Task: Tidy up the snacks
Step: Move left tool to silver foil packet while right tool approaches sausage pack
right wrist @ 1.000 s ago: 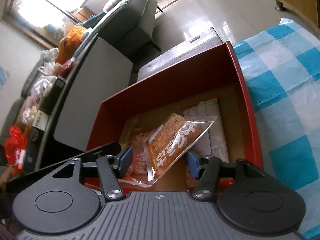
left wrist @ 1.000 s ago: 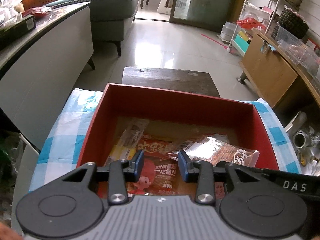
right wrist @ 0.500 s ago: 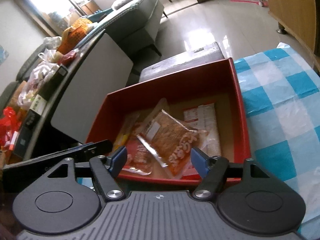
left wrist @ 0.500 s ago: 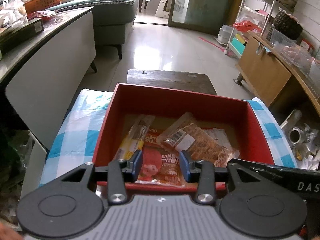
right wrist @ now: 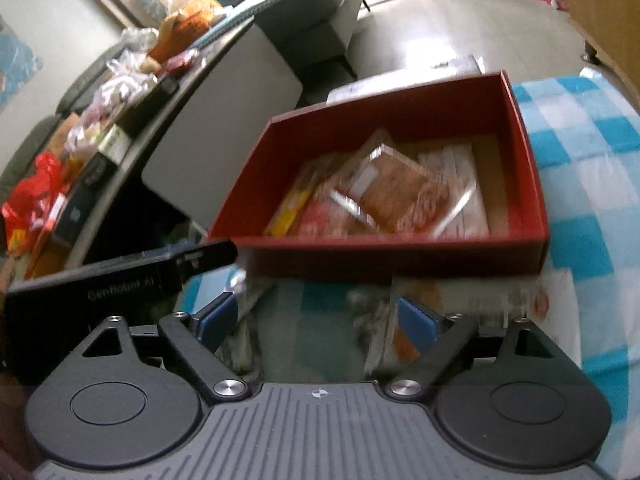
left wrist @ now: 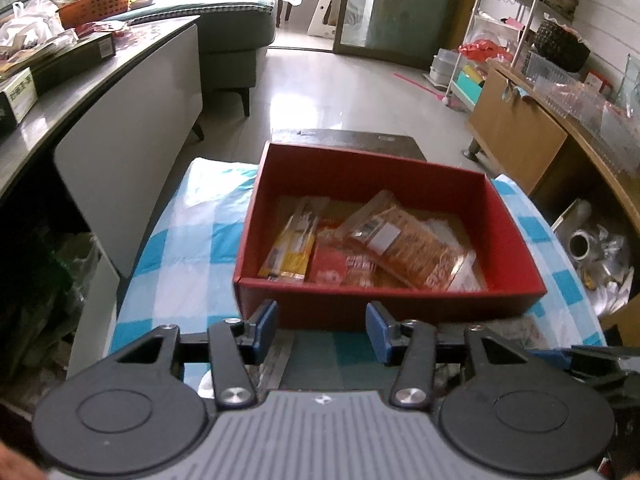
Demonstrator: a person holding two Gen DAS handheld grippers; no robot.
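A red box [left wrist: 392, 308] [right wrist: 528, 156] stands on a blue-and-white checked cloth [left wrist: 188, 232] [right wrist: 592, 184]. Inside lie several snack packets: a clear orange packet [left wrist: 404, 240] [right wrist: 396, 196] on top, a yellow one [left wrist: 292, 248] at the left, a red one [left wrist: 336, 268] under it. My left gripper [left wrist: 320, 330] hovers in front of the box's near wall, jaws opening, nothing between them. My right gripper [right wrist: 316, 318] is also in front of the box, jaws opening wide and empty. More blurred packets [right wrist: 404, 320] lie on the cloth under the right gripper.
A grey counter [left wrist: 100, 92] with boxes and bags runs along the left. A dark wooden stool [left wrist: 344, 138] stands behind the box. A wooden cabinet [left wrist: 520, 136] and floor clutter [left wrist: 596, 248] are at the right. The left gripper's body [right wrist: 120, 284] shows in the right wrist view.
Both grippers pulled back from over the box to in front of it. The right gripper let go of the clear orange packet, which now lies in the box. Both jaws opened wider.
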